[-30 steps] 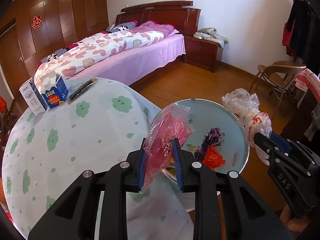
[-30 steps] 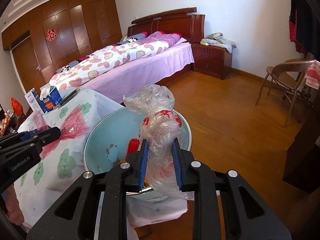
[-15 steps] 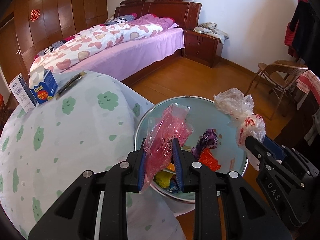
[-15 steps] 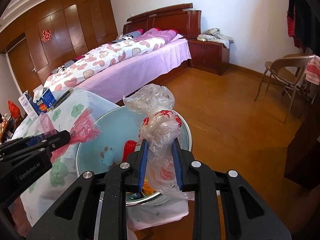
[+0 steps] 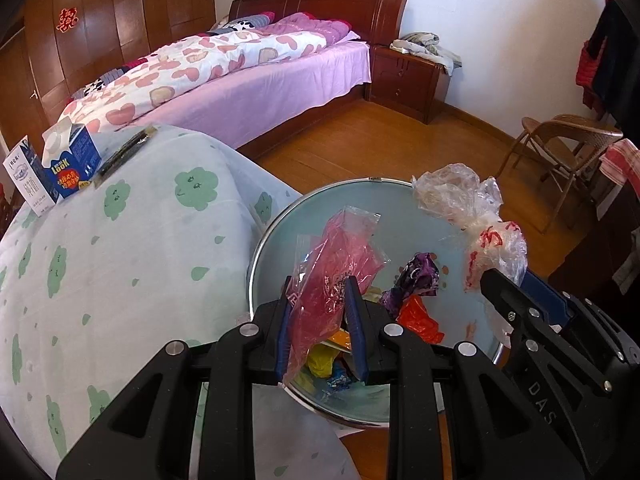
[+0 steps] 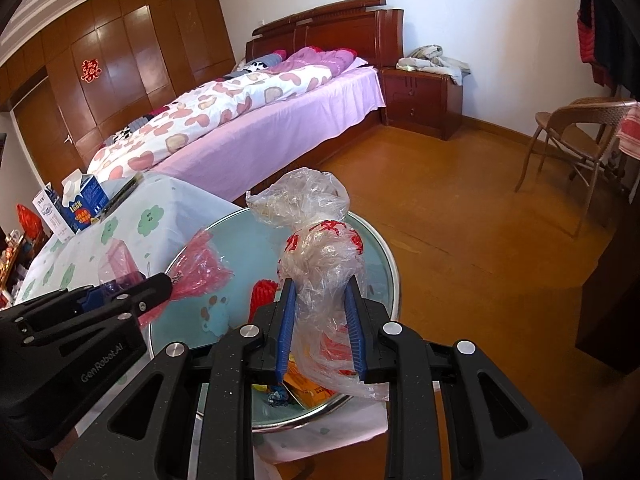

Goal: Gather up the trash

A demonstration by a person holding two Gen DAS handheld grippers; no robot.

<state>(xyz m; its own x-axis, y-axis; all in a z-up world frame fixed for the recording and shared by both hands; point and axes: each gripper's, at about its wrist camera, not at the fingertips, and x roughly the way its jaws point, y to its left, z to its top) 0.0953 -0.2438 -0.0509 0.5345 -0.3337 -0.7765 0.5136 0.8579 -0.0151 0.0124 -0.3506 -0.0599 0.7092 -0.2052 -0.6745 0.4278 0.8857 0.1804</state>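
Where basin rim [image 5: 256, 256] abuts table edge [image 5: 240, 184], floor [image 6: 460, 216] open.

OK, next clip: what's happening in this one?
A person is collecting trash with a handheld gripper in each hand. The left gripper is shut on a crumpled pink plastic bag, and the right gripper is shut on a clear plastic bag with red print. Both bags are held over a round basin at the edge of the cloth-covered table. The basin already holds several colourful wrappers. Neither bag has been let go yet.
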